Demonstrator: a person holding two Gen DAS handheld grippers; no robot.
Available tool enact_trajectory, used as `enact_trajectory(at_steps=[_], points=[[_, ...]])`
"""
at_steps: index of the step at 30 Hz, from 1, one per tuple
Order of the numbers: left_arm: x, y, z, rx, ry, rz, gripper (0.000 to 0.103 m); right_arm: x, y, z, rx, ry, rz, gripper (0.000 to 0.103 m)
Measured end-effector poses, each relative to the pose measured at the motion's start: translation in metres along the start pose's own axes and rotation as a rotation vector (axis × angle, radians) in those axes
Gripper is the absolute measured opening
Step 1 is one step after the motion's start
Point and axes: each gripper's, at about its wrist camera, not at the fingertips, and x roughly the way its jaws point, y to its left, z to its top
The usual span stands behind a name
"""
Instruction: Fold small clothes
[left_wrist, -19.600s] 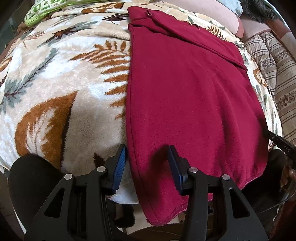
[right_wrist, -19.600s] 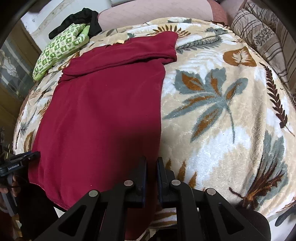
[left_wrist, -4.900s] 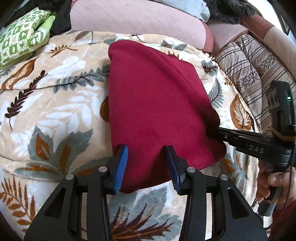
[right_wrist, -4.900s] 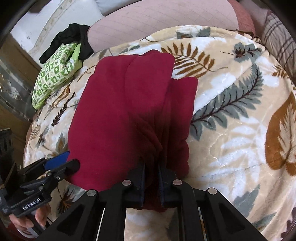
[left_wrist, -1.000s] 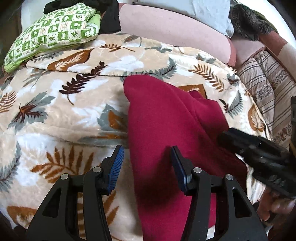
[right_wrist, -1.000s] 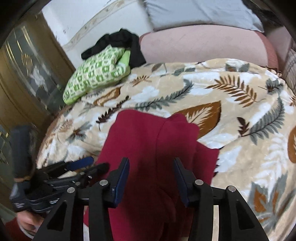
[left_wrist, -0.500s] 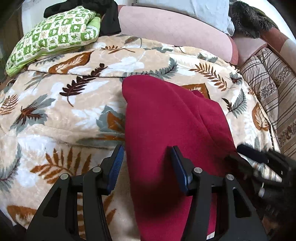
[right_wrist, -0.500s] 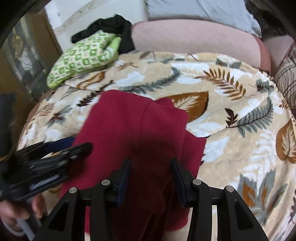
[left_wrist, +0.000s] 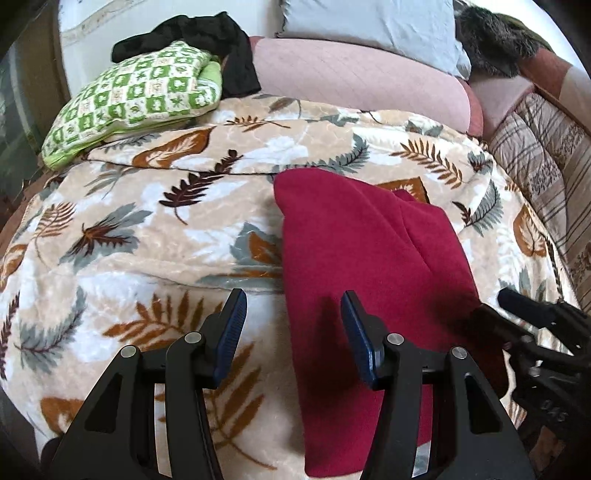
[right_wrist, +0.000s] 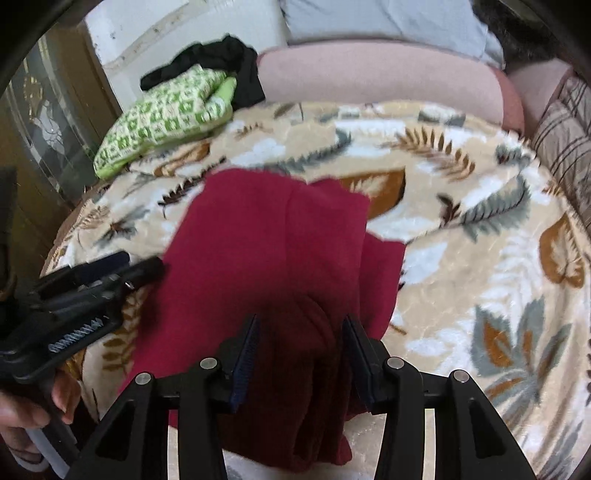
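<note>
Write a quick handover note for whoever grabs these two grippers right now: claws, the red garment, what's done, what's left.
Left claw: open, holding nothing, hovering over the left edge of the dark red garment.
Right claw: open, nothing pinched, over the garment's bunched near-right folds.
Garment: lies on the leaf-print blanket, folded into a narrow stack, layers uneven on the right.
Done: main folds are in.
Left: probably straighten the right-hand layers, then set it aside, perhaps near the green patterned cloth at the far left.
</note>
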Motion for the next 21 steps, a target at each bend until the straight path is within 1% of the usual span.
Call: enact_trajectory(at_steps=[3,6,8,12,14,21], points=[[-0.01,0.004,-0.004,-0.033,-0.02,0.005,0.053,-0.017,0.011,0.004,-0.016,-0.055,-0.034,0.048],[-0.016,0.007,-0.006,-0.05,-0.026,0.018,0.053,-0.022,0.016,0.006,-0.024,-0.073,-0.062,0.051],[-0.02,0.008,-0.008,-0.053,-0.03,0.029,0.053,-0.023,0.018,0.007,-0.014,-0.072,-0.059,0.054],[-0.026,0.01,-0.012,-0.045,-0.032,0.053,0.053,-0.025,0.02,0.005,0.012,-0.078,-0.038,0.057],[-0.027,0.012,-0.013,-0.045,-0.034,0.06,0.053,-0.026,0.023,0.005,0.014,-0.08,-0.03,0.062],[-0.033,0.016,-0.015,-0.061,-0.038,0.056,0.053,-0.027,0.028,0.003,0.014,-0.085,-0.023,0.065]])
